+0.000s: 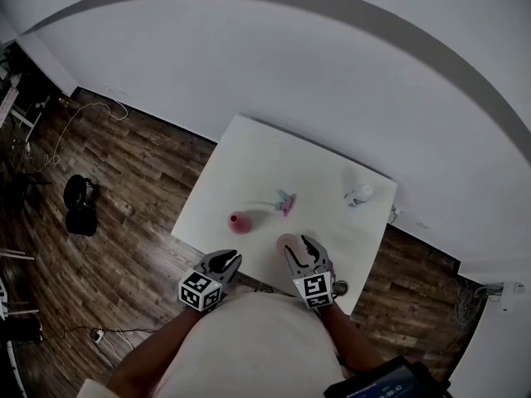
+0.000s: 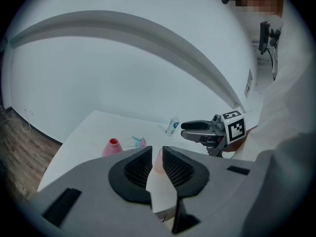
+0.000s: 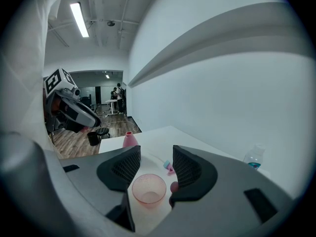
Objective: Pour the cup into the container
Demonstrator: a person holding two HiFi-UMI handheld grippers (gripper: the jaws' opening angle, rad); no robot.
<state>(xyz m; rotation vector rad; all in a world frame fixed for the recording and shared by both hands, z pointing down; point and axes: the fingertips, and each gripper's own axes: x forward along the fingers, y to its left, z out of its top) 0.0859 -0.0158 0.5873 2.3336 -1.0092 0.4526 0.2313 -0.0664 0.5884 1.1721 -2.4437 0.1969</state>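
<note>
A translucent pink cup [image 1: 284, 241] stands near the front edge of the white table [image 1: 249, 156]. In the right gripper view the cup [image 3: 148, 187] stands upright between the jaws of my right gripper [image 3: 155, 154] and a little below them. Thin strips of table show on both sides, so the jaws are open. The pink container [image 1: 240, 221] with a red mouth stands left of the cup, upright and untouched. My left gripper [image 1: 229, 261] hovers off the table's front edge, its jaws a narrow gap apart with nothing in them. Through that gap the cup [image 2: 159, 161] shows far off.
A small pink and teal object [image 1: 284, 201] lies mid-table. A clear water bottle [image 1: 358, 194] stands at the far right. A small dark round thing [image 1: 340, 287] sits at the near right corner. A black stool [image 1: 80, 206] and cables are on the wooden floor at left.
</note>
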